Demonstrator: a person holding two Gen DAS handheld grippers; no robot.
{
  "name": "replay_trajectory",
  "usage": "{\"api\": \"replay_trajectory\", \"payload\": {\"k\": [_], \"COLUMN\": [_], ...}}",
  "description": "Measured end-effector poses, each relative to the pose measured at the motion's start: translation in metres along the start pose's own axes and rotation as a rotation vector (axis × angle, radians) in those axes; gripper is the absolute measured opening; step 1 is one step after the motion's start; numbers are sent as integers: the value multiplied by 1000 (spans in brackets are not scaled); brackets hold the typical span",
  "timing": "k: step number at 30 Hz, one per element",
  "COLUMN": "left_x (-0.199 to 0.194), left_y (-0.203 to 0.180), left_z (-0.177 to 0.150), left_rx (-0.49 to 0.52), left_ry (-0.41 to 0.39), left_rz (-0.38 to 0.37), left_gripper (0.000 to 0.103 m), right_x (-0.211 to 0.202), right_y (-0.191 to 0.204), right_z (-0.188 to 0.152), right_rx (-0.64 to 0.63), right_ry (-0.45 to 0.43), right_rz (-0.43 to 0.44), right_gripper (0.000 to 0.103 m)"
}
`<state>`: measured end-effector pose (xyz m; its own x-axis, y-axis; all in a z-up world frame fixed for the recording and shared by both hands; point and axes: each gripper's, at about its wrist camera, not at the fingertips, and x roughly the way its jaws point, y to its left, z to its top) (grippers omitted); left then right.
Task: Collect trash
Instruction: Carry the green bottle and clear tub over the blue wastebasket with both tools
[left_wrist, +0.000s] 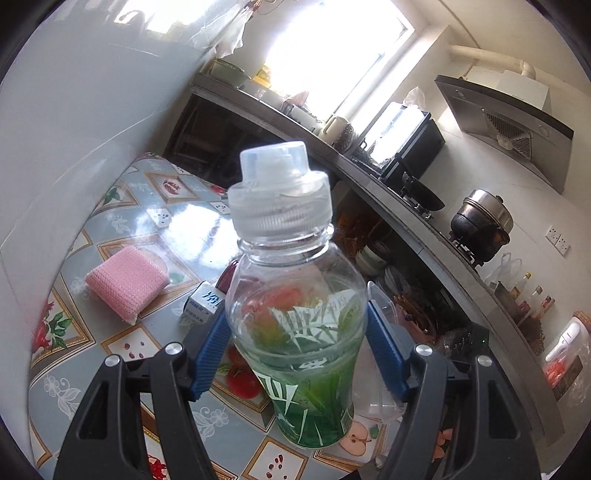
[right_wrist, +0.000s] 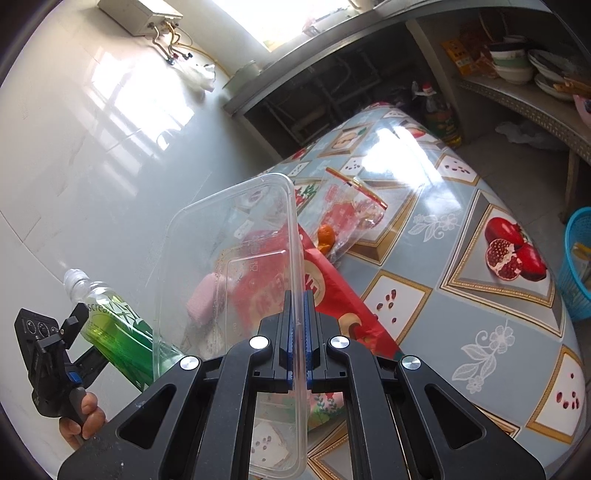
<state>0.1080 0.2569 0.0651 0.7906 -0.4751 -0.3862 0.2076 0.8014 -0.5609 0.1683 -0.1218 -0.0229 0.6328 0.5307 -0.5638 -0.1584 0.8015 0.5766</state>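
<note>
My left gripper (left_wrist: 297, 354) pinches a clear plastic bottle (left_wrist: 295, 295) at mid-body, its blue pads (left_wrist: 212, 347) pressed on either side of the green label; the bottle carries a translucent sports cap (left_wrist: 280, 192) and is raised clear of the table (left_wrist: 122, 229), tilted up and away from me; in the right wrist view I see the same bottle (right_wrist: 110, 317) at lower left, with my left hand (right_wrist: 83, 421) around the gripper's handle. My right gripper (right_wrist: 298, 332) has its jaws pressed together on the rim of a clear plastic container (right_wrist: 229, 258), which stands on edge with its open side towards the left; through its wall show a red snack packet (right_wrist: 332, 291) and a pink sponge (right_wrist: 201, 299) lying on the fruit-patterned tablecloth. Beyond the container lies a clear zip bag (right_wrist: 351, 206) with a small orange fruit (right_wrist: 327, 236) beside it; a blue basket (right_wrist: 576, 266) stands off the table's far right edge. In the left wrist view the pink sponge (left_wrist: 127, 282) and a small blue-and-white box (left_wrist: 203, 304) rest on the table behind the bottle.
</note>
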Motion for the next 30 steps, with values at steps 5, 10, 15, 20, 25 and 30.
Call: {"api": "replay_trajectory", "payload": {"k": [5, 10, 15, 20, 25, 30], "left_x": [4, 15, 29, 42, 57, 76], "left_y": [-17, -29, -36, -47, -62, -85], "left_z": [6, 11, 15, 17, 19, 22], "left_rx": [35, 62, 72, 89, 109, 136], "left_ry": [-16, -20, -10, 5, 18, 41], "left_rz": [-27, -45, -72, -87, -115, -156], "left_gripper": [69, 69, 69, 69, 69, 69], "right_x": [-10, -22, -33, -44, -62, -84], "right_y": [-6, -14, -25, -37, -54, -73], "right_z": [3, 6, 7, 9, 10, 12], "right_rx": [19, 39, 65, 95, 130, 167], "right_ry": [-22, -54, -81, -110, -153, -204], "right_rz": [4, -1, -10, -23, -40, -57], "right_gripper": [3, 3, 3, 3, 3, 3]}}
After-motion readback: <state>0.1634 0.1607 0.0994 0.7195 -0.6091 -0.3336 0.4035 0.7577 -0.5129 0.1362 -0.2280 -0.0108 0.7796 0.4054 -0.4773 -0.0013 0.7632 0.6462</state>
